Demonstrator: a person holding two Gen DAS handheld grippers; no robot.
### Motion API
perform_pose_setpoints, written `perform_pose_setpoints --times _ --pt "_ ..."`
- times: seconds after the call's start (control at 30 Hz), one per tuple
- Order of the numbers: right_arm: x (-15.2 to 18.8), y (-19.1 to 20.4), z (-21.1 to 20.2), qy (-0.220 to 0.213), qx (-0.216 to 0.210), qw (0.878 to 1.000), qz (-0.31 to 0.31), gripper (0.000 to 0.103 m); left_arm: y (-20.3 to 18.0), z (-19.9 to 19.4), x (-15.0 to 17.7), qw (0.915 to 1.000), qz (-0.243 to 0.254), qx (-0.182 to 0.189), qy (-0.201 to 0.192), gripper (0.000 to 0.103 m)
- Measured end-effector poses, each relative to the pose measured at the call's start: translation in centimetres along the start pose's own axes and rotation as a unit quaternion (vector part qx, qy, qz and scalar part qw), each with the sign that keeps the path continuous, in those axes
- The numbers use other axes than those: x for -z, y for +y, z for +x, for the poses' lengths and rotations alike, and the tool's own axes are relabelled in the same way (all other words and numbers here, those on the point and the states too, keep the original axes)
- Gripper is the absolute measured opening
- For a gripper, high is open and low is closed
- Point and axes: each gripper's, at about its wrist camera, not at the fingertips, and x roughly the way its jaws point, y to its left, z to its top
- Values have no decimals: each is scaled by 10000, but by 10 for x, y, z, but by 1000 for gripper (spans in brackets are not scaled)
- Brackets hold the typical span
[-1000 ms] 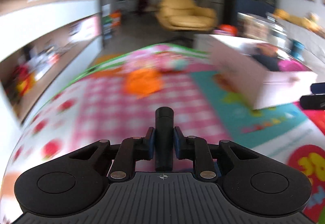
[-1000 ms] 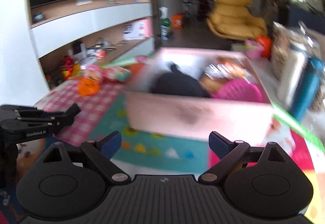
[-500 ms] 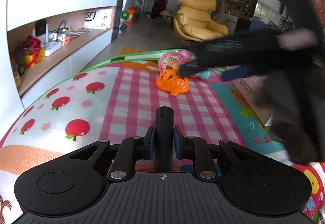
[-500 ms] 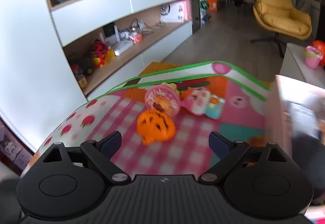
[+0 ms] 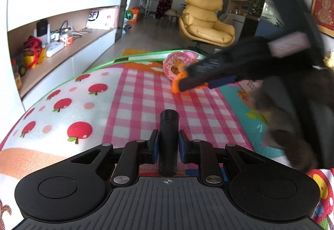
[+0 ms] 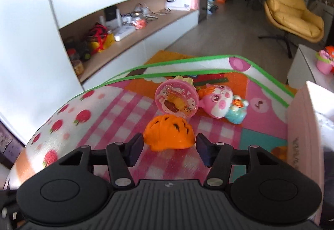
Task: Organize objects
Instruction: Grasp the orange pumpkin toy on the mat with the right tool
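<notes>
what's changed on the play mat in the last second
The right claw swung away from the pink box over to the orange pumpkin toy; its jaws are closing with the toy between them, pads not yet pressing. The left claw stayed shut on its black cylinder.

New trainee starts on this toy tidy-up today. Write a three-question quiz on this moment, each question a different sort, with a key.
1. True or false: the left gripper is shut on a black cylindrical tube.
2. Multiple choice: which thing sits between the fingers of the right gripper? A) the orange plastic pumpkin toy B) the pink round glitter toy C) the pink pig-faced soft doll
3. Fill in: the toys lie on a pink-and-white ______ play mat.

Key: 1 true. 2 A; the jaws are closing around it, with small gaps showing at both pads. 3 checked.
</notes>
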Motion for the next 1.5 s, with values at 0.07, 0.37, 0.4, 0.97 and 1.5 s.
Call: perform_pose_setpoints --times 0.07,0.37,0.4,0.97,1.5 --pt "7 -4 -13 37 -83 9999 -70 41 0 0 0 10000 -4 2 2 22" --pt "44 -17 -48 120 -33 9989 -447 43 1 1 0 10000 -25 9 2 22" --pt "45 -16 -48 84 14 9989 -456 46 1 1 0 10000 -16 4 1 22" --pt "18 4 7 -75 128 9993 -338 60 4 2 2 9999 -143 78 0 22" --pt "90 -32 -124 -442 372 9963 -644 60 -14 5 3 9988 348 -336 42 23"
